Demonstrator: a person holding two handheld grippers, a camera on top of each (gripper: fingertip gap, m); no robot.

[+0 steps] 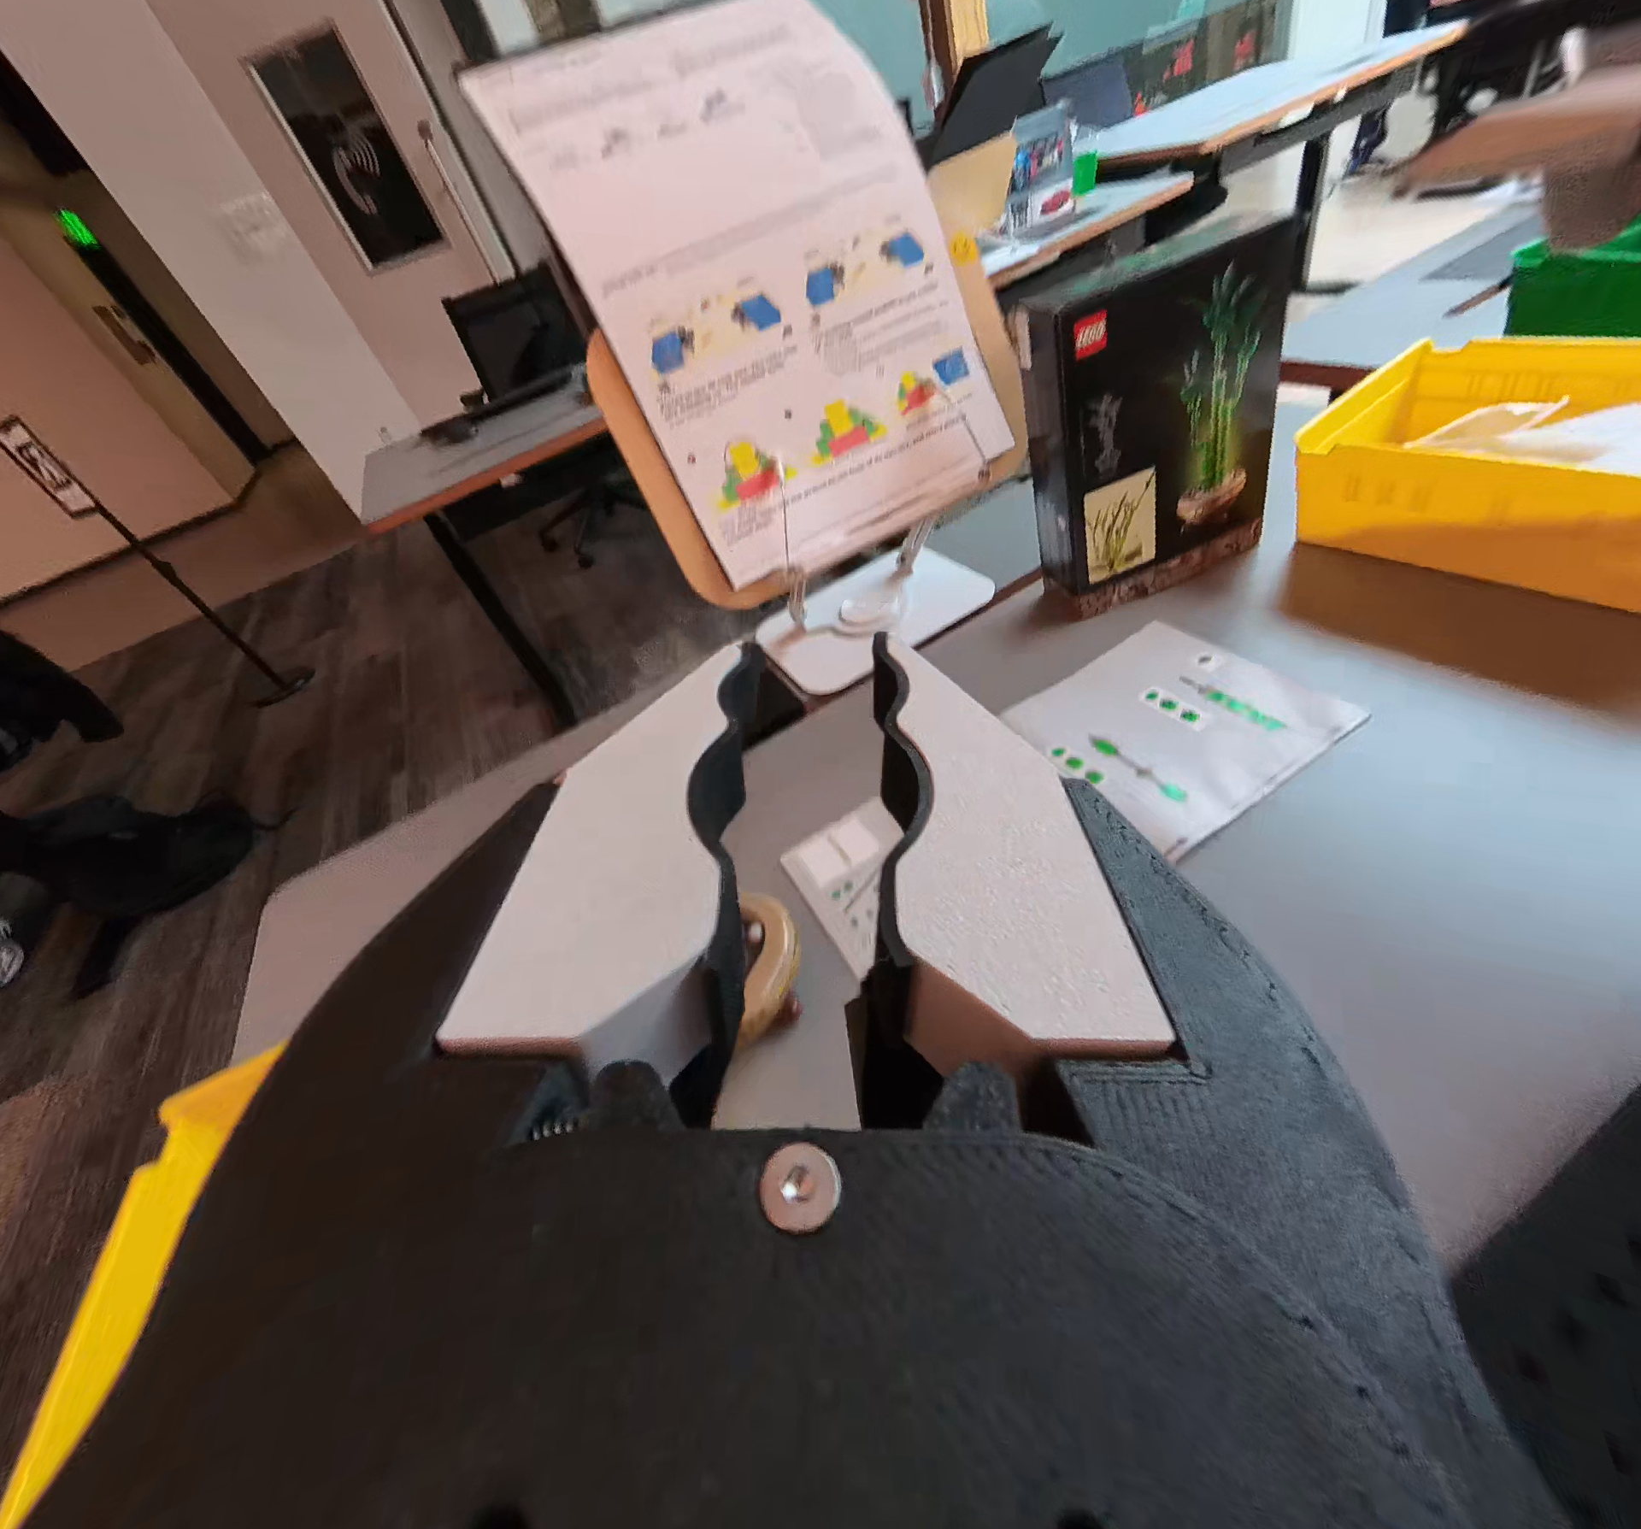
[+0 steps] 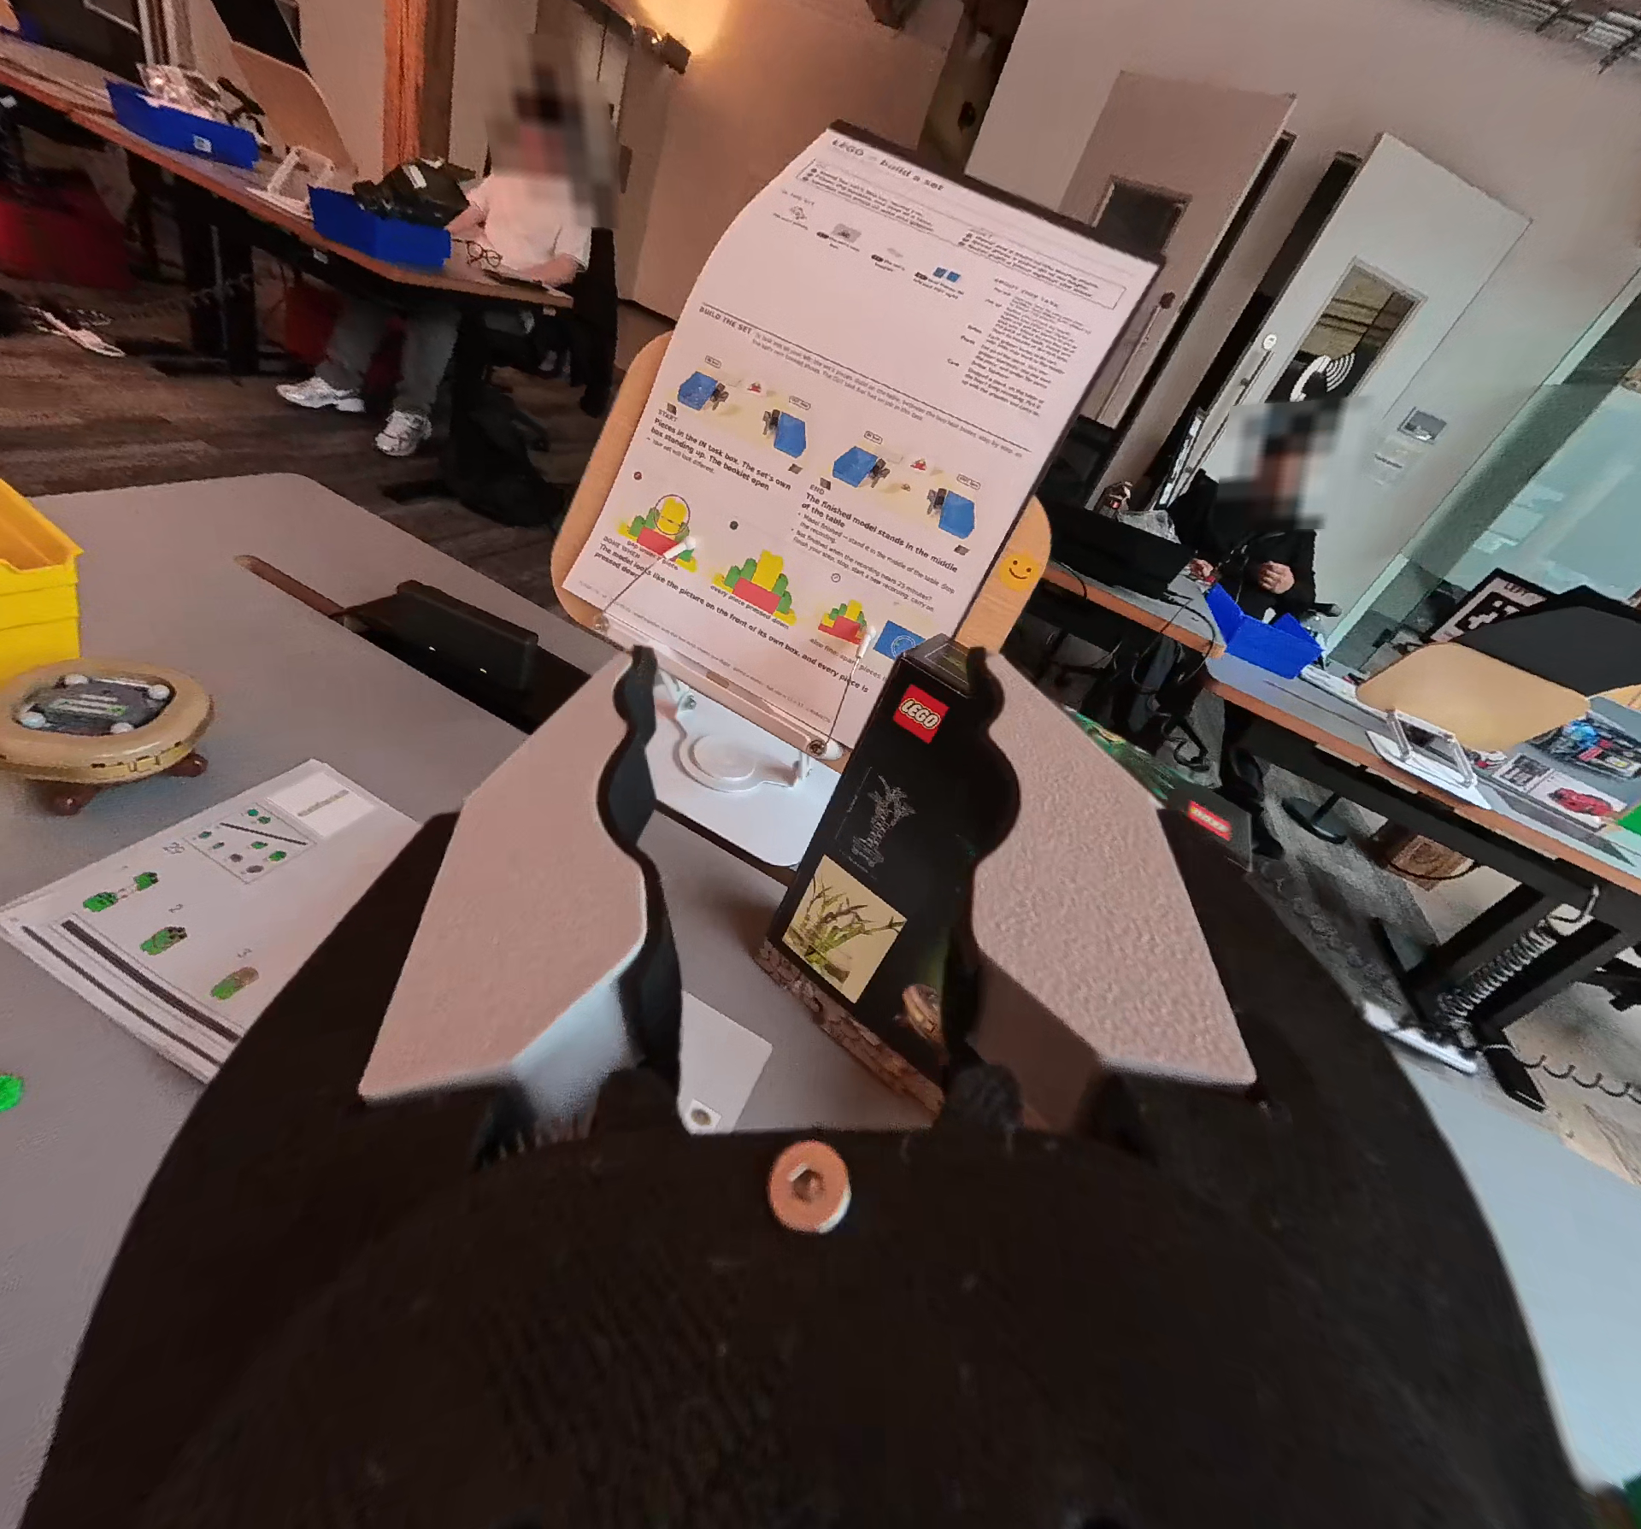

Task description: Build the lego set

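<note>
Both grippers are hovering above the counter (image 2: 266,527) with nothing in them. The left gripper (image 1: 812,669) is showing its jaws parted, and the counter is visible through the gap. The right gripper (image 2: 804,669) is also standing with jaws apart; the black set box (image 2: 875,847) seen between them is standing farther off on the counter, upright, not gripped.

The tan round base (image 2: 102,723), partly built with a dark insert, is sitting on small brown feet near the yellow bin (image 2: 35,589). In the left wrist view it is lying just under the left jaw. The open instruction booklet (image 2: 178,891) is lying flat beside it, showing green parts.

Judgement: the build is looking early, with only the base assembled. A loose green piece (image 2: 9,1094) is sitting at the frame edge. The next move is probably calling for fetching a green segment, steadying the base with one gripper, and pressing the part on squarely.
</note>
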